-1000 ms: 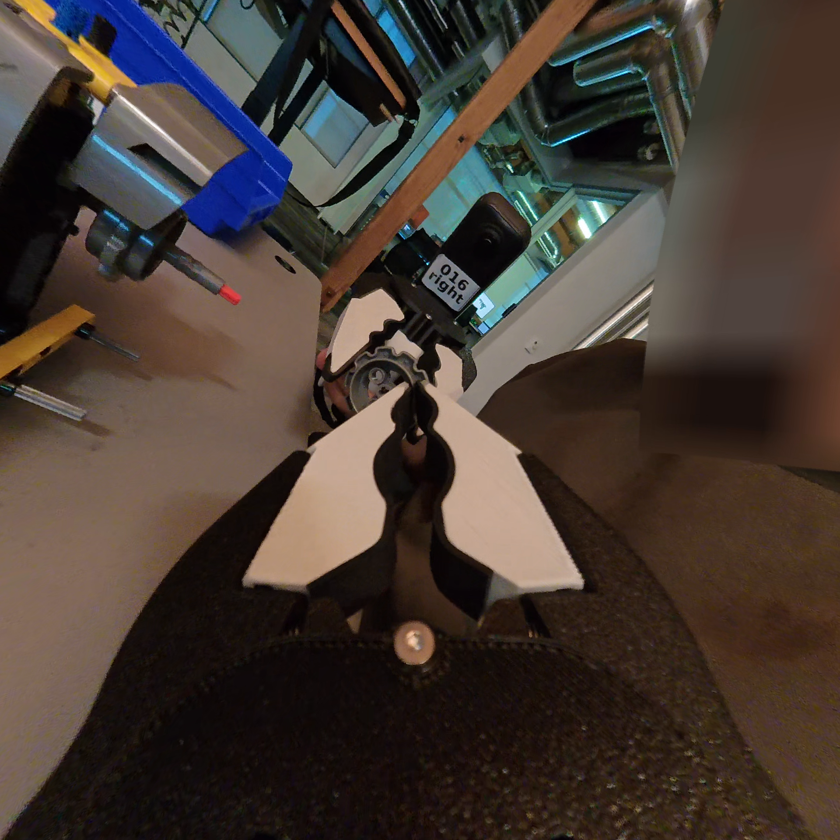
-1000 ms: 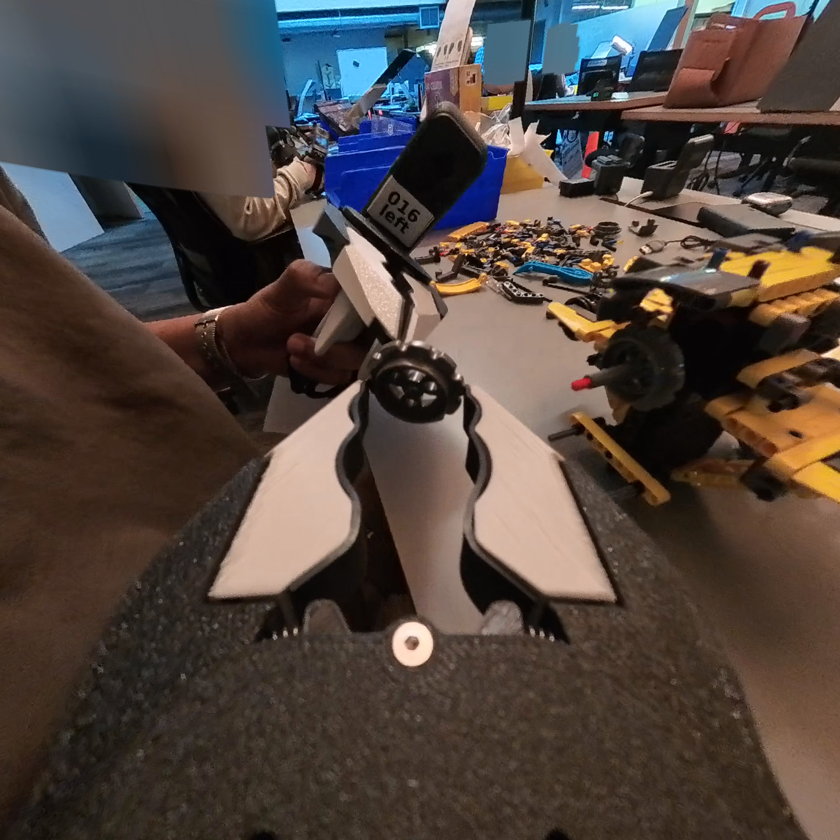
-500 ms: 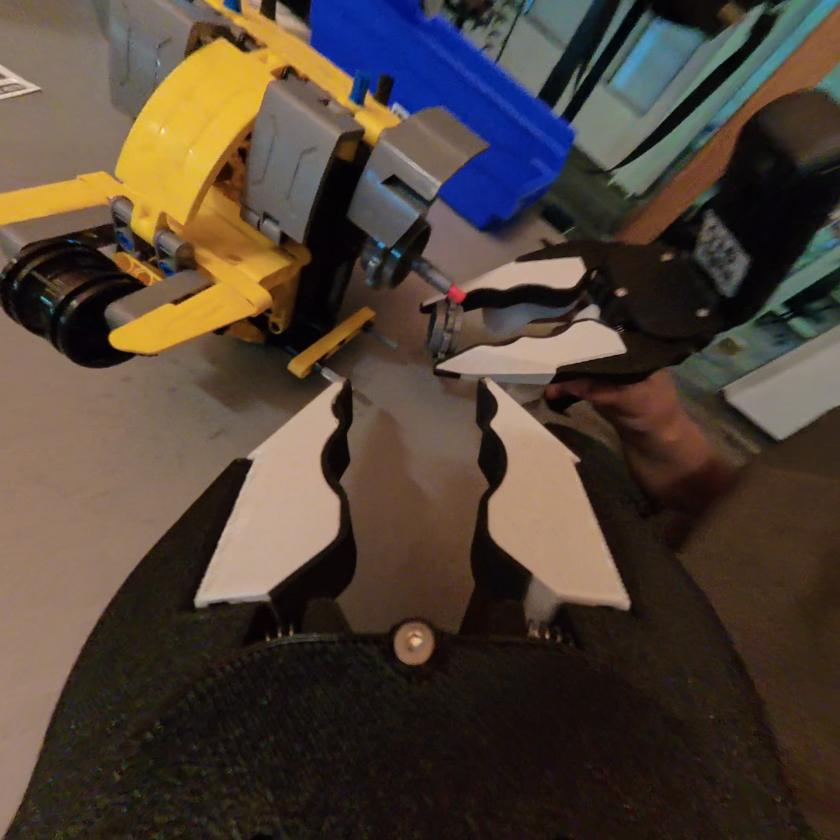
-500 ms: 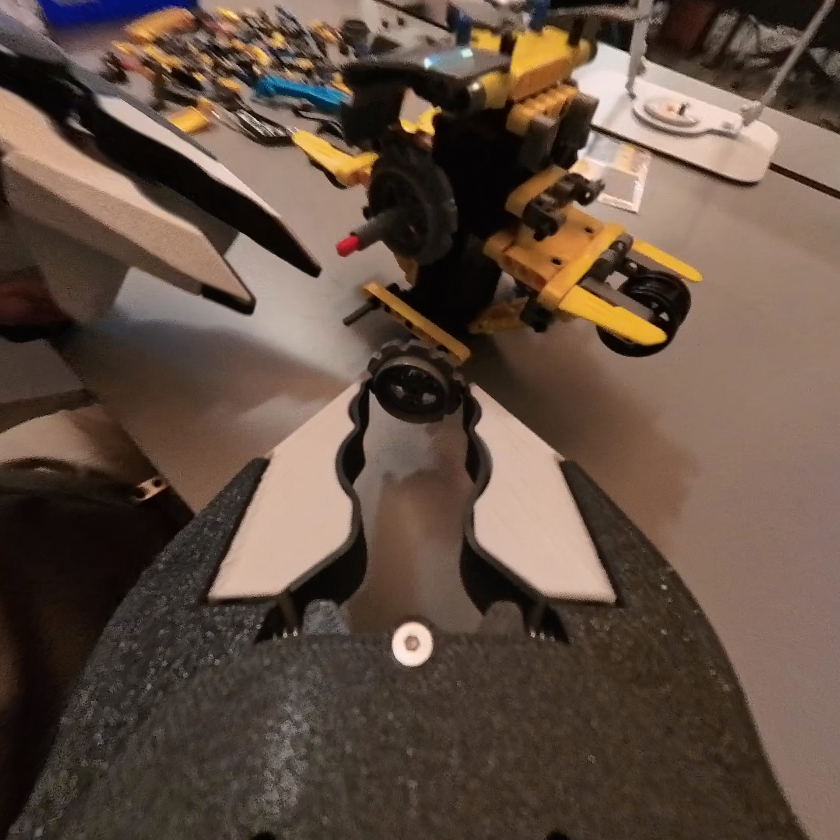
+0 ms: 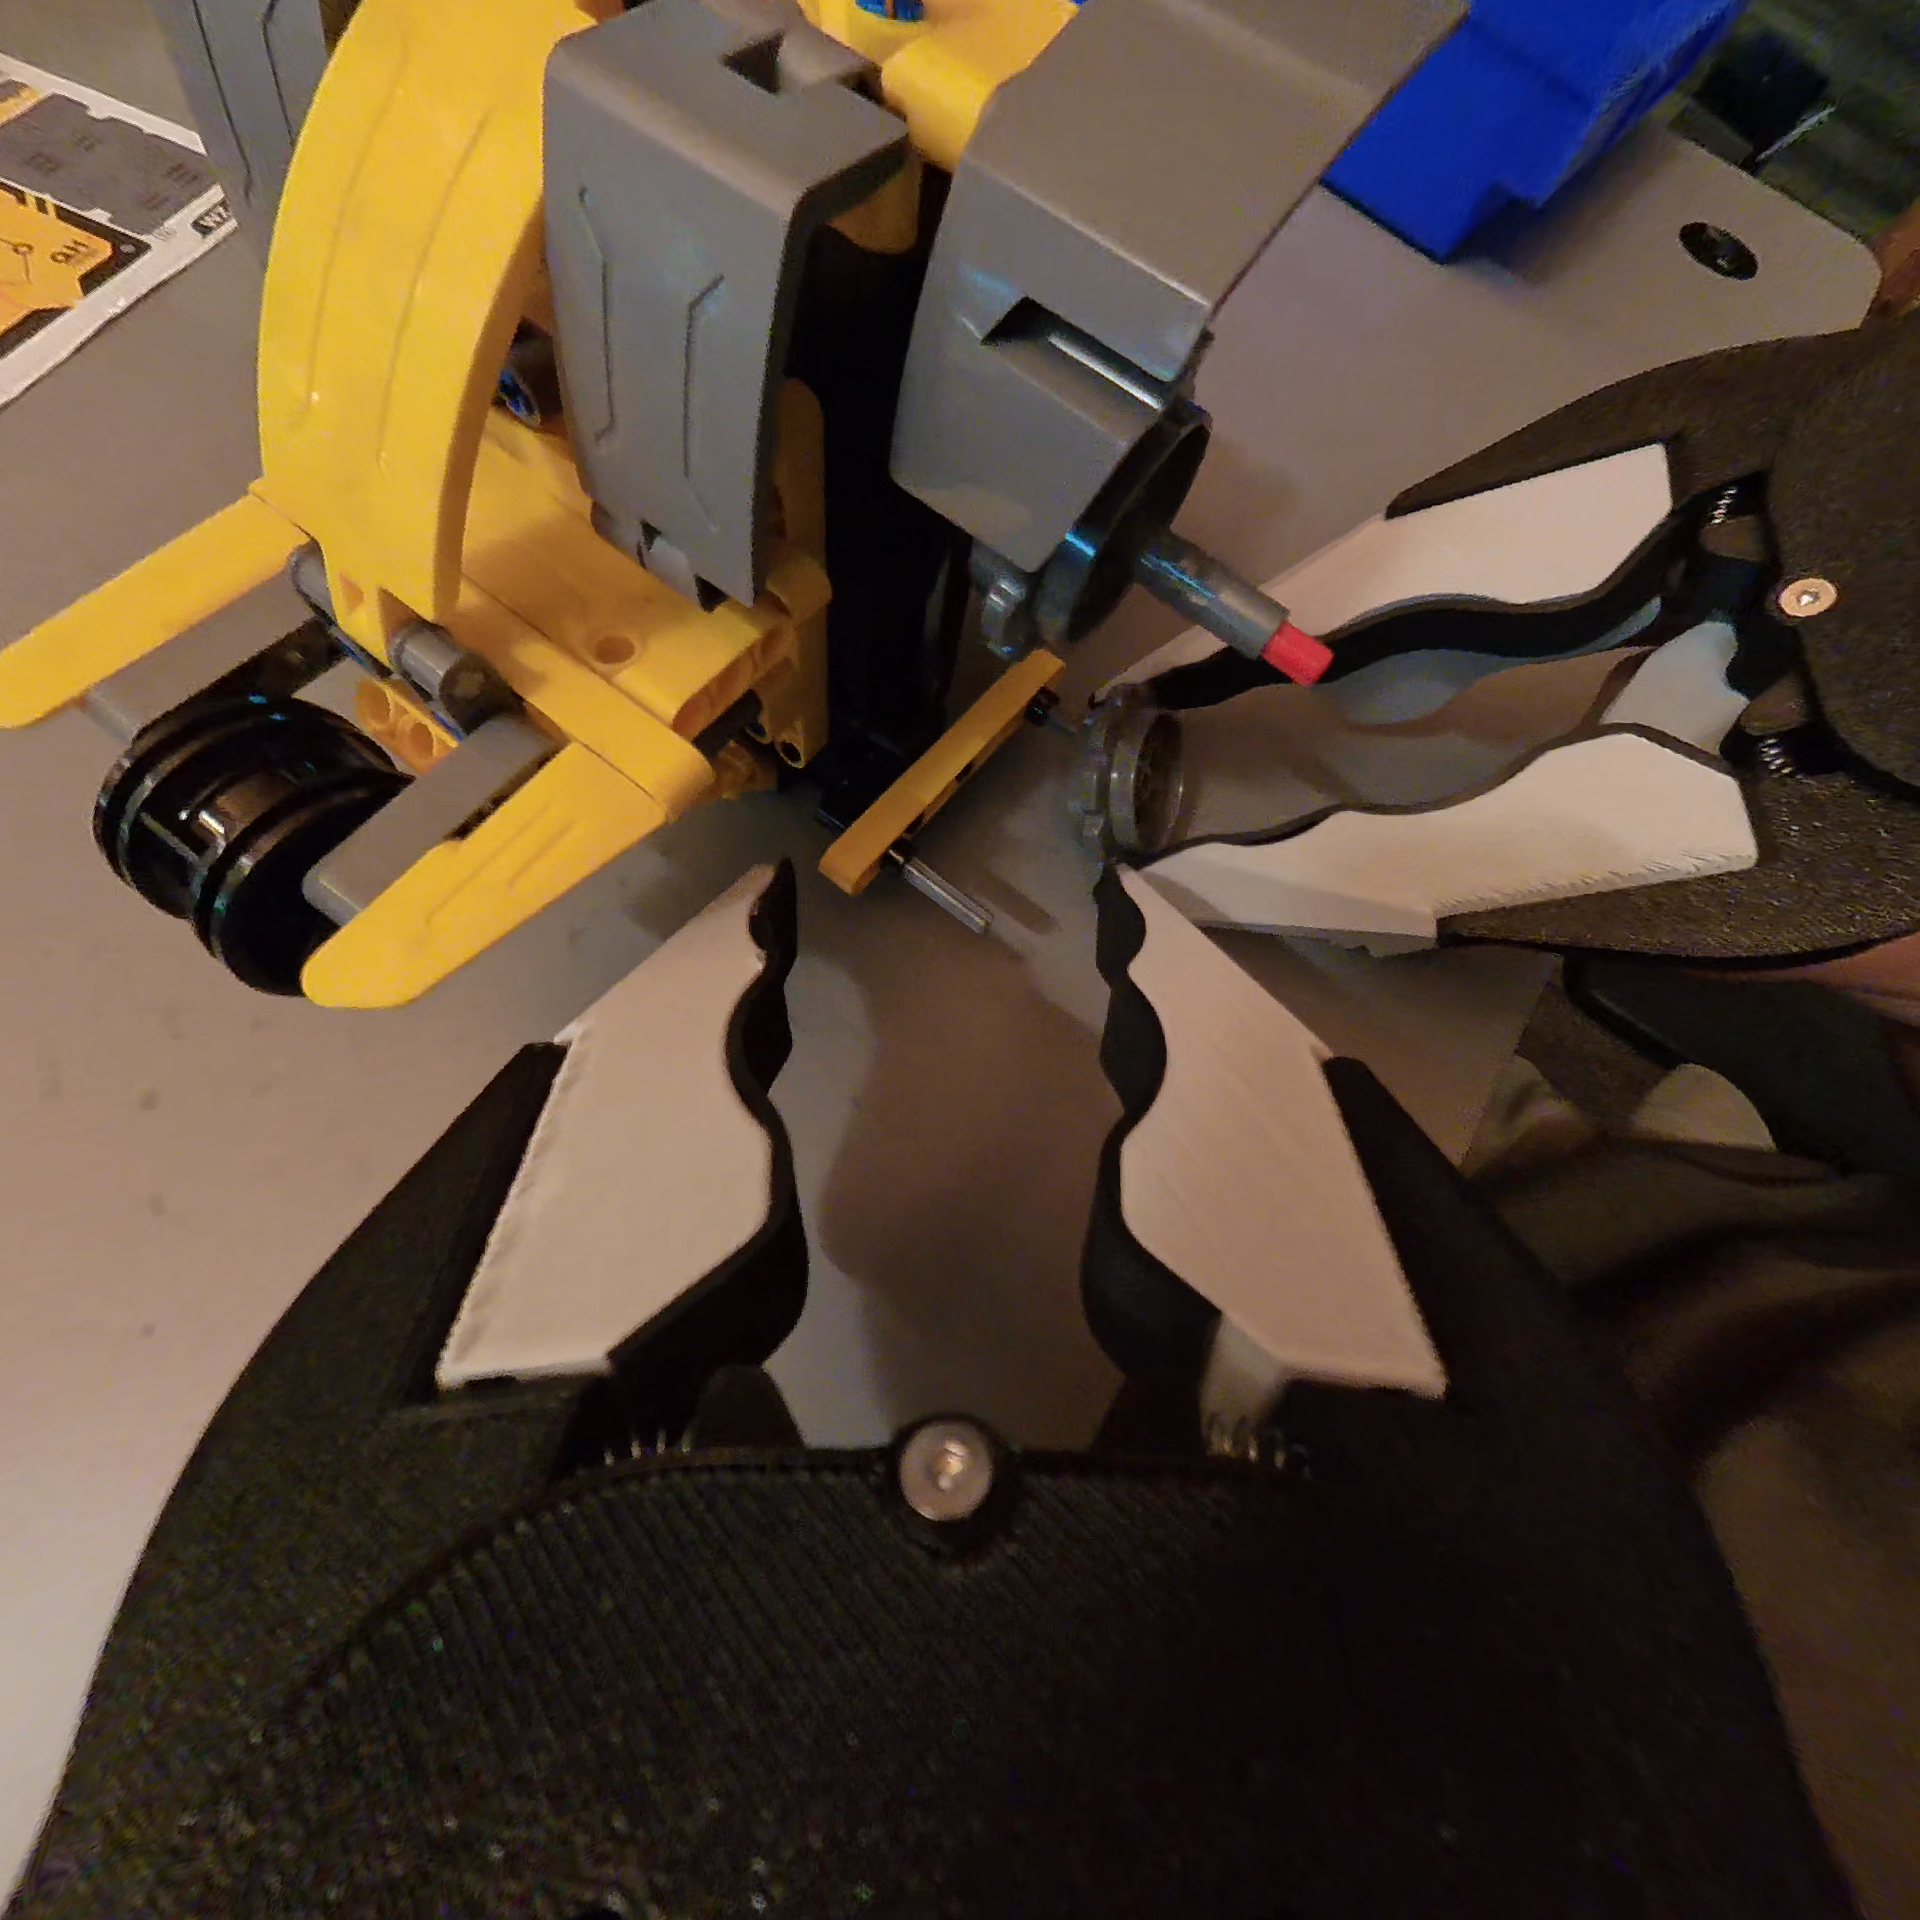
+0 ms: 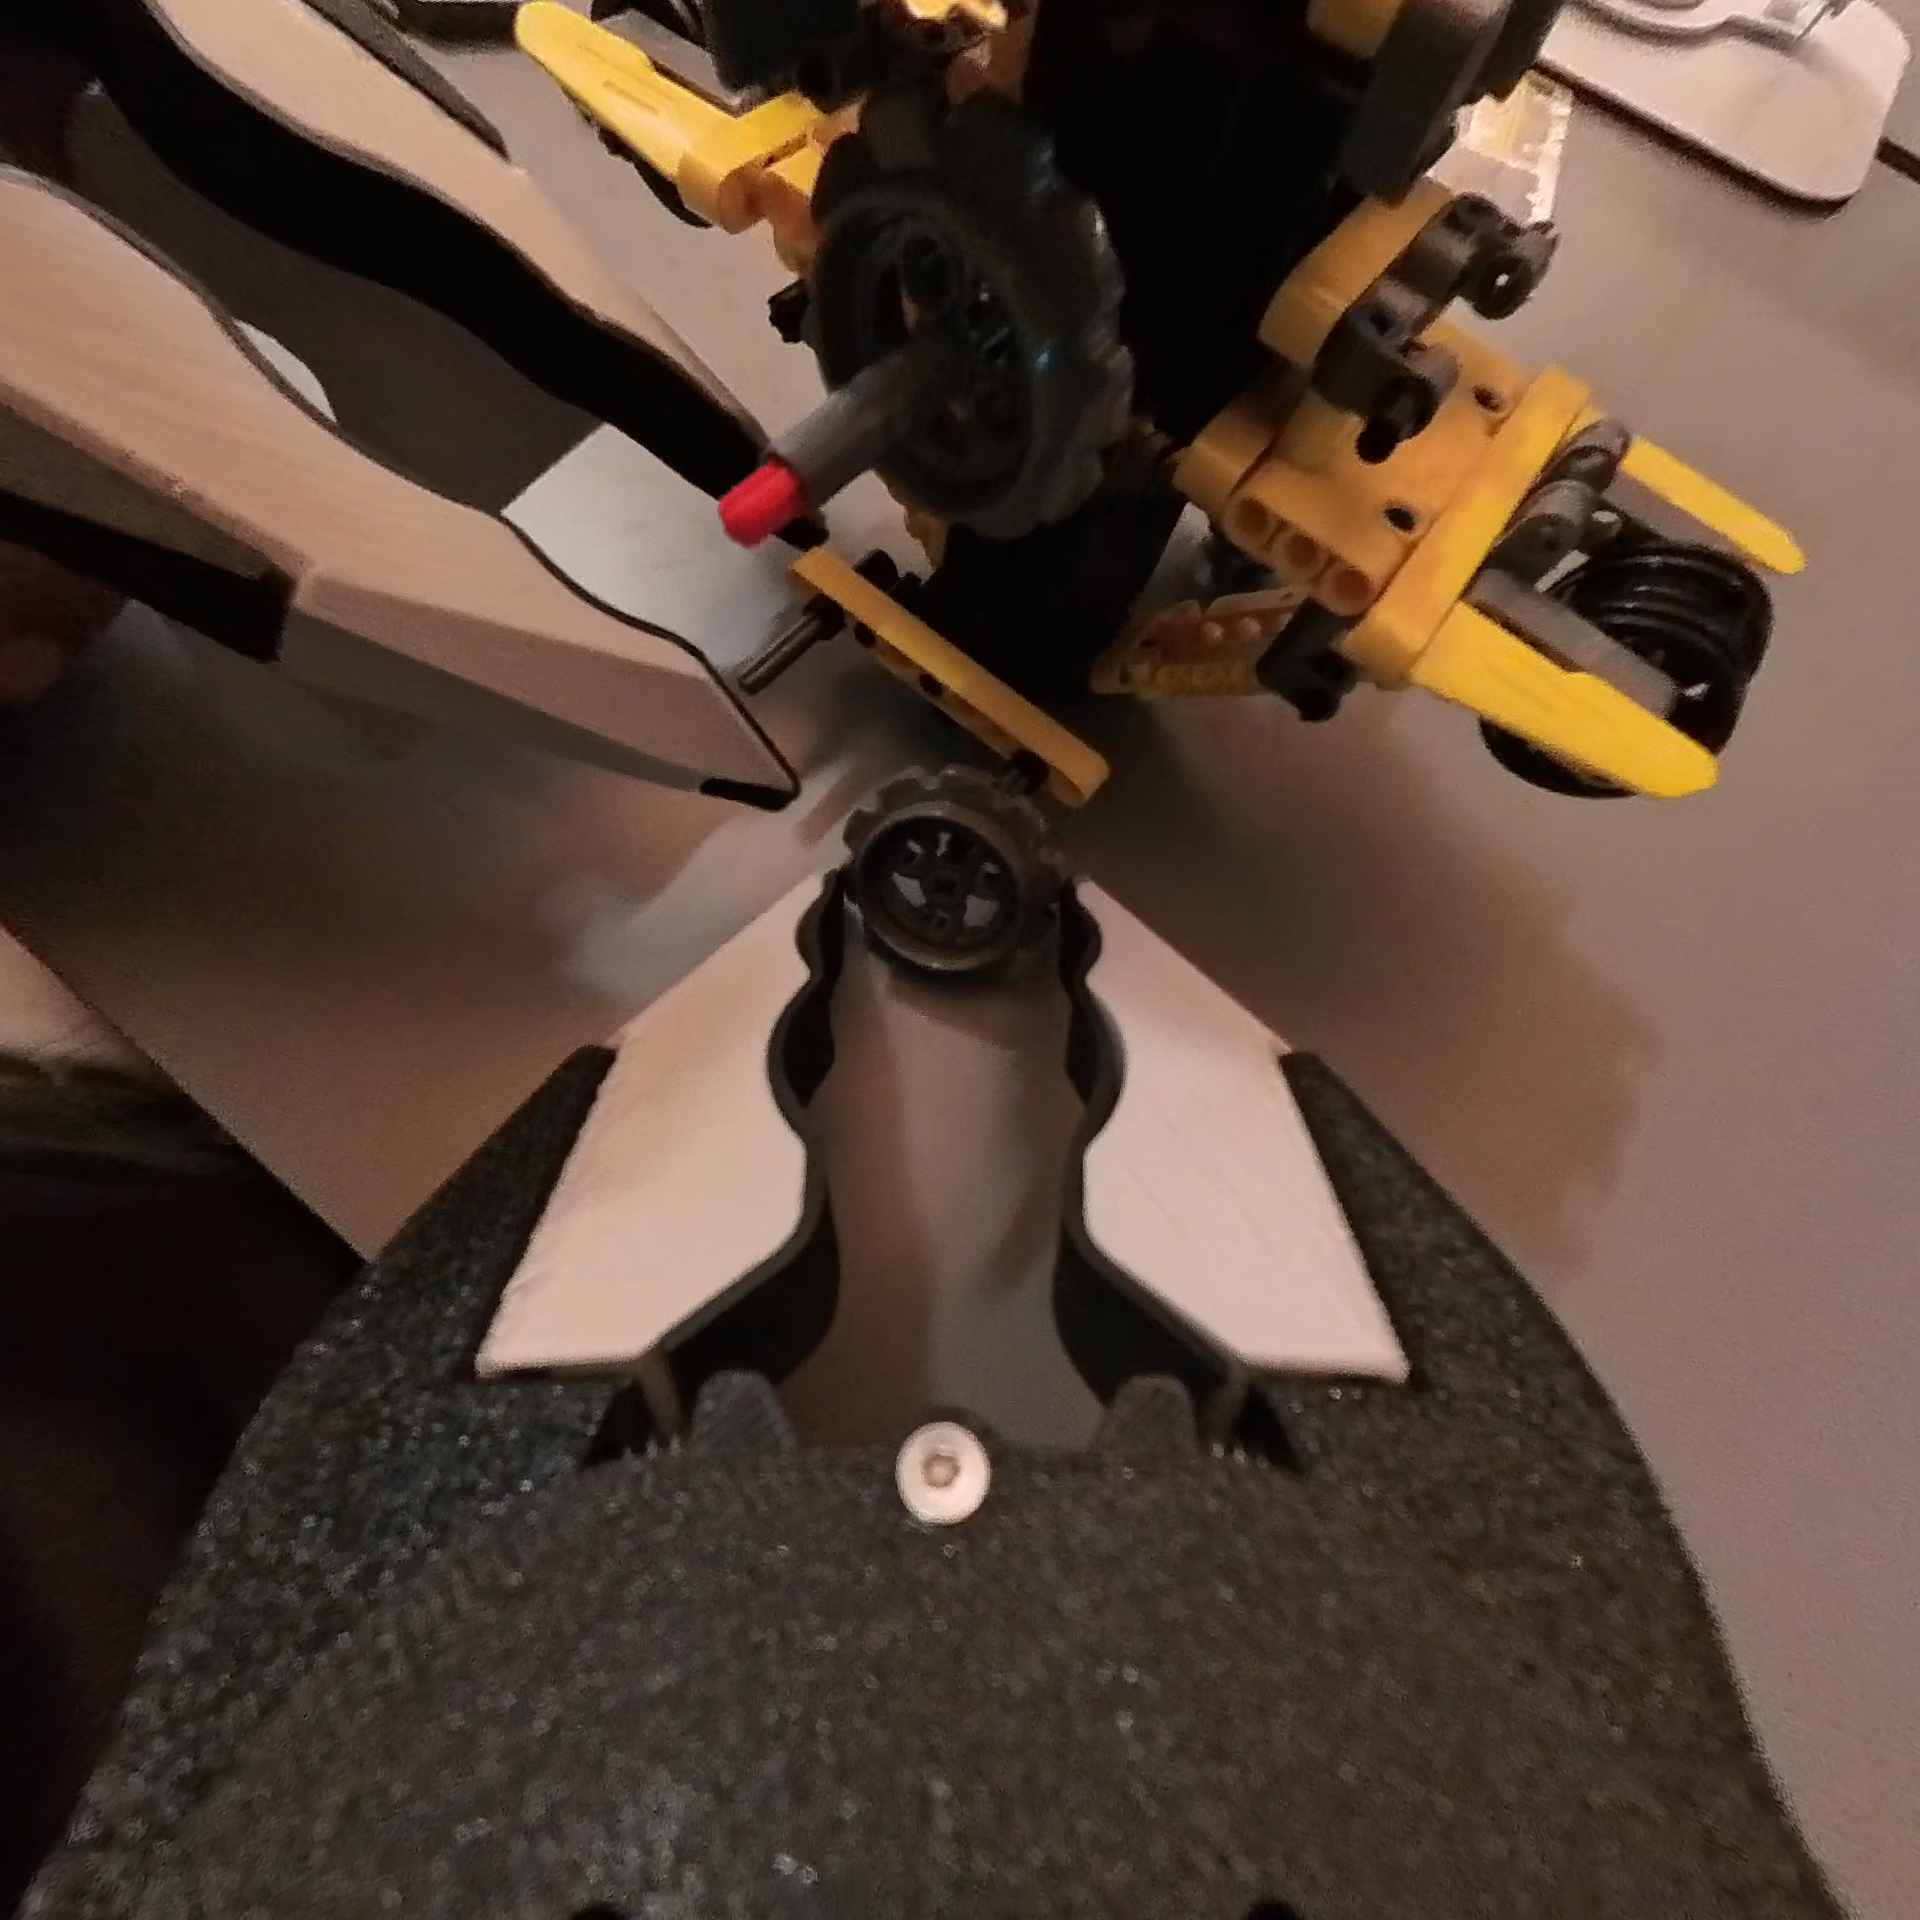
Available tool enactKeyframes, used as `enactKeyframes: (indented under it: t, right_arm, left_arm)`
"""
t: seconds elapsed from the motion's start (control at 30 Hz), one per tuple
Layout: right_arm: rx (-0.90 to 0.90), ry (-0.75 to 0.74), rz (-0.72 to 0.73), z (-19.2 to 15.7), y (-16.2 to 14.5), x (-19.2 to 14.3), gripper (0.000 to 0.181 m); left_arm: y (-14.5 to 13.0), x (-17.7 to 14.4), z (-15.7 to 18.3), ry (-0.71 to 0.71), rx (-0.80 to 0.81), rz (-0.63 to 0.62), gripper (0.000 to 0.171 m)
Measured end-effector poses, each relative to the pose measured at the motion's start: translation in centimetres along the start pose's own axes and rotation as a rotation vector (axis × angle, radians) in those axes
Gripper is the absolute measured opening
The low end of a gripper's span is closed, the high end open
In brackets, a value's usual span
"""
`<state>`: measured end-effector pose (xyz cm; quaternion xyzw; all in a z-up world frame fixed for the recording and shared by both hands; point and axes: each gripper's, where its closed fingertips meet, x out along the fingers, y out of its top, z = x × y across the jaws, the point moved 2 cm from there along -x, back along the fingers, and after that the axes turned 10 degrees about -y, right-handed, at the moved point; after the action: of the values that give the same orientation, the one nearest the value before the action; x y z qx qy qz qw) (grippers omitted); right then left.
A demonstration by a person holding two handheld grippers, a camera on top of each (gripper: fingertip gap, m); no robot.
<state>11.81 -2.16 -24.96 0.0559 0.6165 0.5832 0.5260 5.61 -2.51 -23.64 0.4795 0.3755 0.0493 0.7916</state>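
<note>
A yellow, grey and black brick-built vehicle point(image 5: 582, 499) stands on the grey table point(image 5: 260, 1091). A grey axle with a red tip point(image 5: 1294, 652) sticks out of its side. My right gripper point(image 6: 951, 883) is shut on a small dark grey toothed wheel point(image 6: 951, 883), held low beside a yellow beam point(image 6: 956, 675) of the vehicle. In the left wrist view the right gripper point(image 5: 1112, 769) comes in from the right with the wheel point(image 5: 1132, 769). My left gripper point(image 5: 940, 883) is open and empty, its tips just short of the yellow beam point(image 5: 935, 769). The left gripper also shows in the right wrist view point(image 6: 748, 613).
A blue bin point(image 5: 1538, 114) stands at the back right of the table. A printed sheet point(image 5: 73, 218) lies at the far left. A black spool-like wheel point(image 5: 218, 821) sits at the vehicle's front between yellow prongs. A white flat base point(image 6: 1766, 94) lies at the far right.
Both grippers have swung from facing each other to the vehicle and moved in close. My left gripper has opened. The right gripper has kept the small wheel and lowered it towards the yellow beam.
</note>
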Motion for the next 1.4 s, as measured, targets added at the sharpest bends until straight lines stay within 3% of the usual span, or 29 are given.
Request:
enactKeyframes:
  t: [0.47, 0.67, 0.8, 1.07, 1.4]
  right_arm:
    - [0.069, 0.112, 0.014, 0.3, 0.0, -1.0, 0.047]
    - [0.229, 0.348, -0.031, 0.4, -0.1, -1.4, 0.046]
    - [0.296, 0.442, -0.08, 0.4, -0.3, -1.2, 0.033]
    - [0.221, 0.366, -0.091, 0.8, -0.6, -0.9, 0.012]
    - [0.129, 0.347, -0.067, 1.6, -0.3, -0.9, 0.011]
  left_arm:
    - [-0.3, 0.5, -0.3, 0.033, -0.001, -0.041, 0.055]
    - [-0.4, 0.7, -0.3, 0.037, 0.002, -0.057, 0.054]
    - [-0.5, 0.8, -0.4, 0.044, 0.001, -0.06, 0.053]
    - [-0.6, 0.9, -0.4, 0.047, -0.002, -0.071, 0.05]
    - [-0.9, 1.2, -0.1, 0.029, 0.01, -0.107, 0.049]
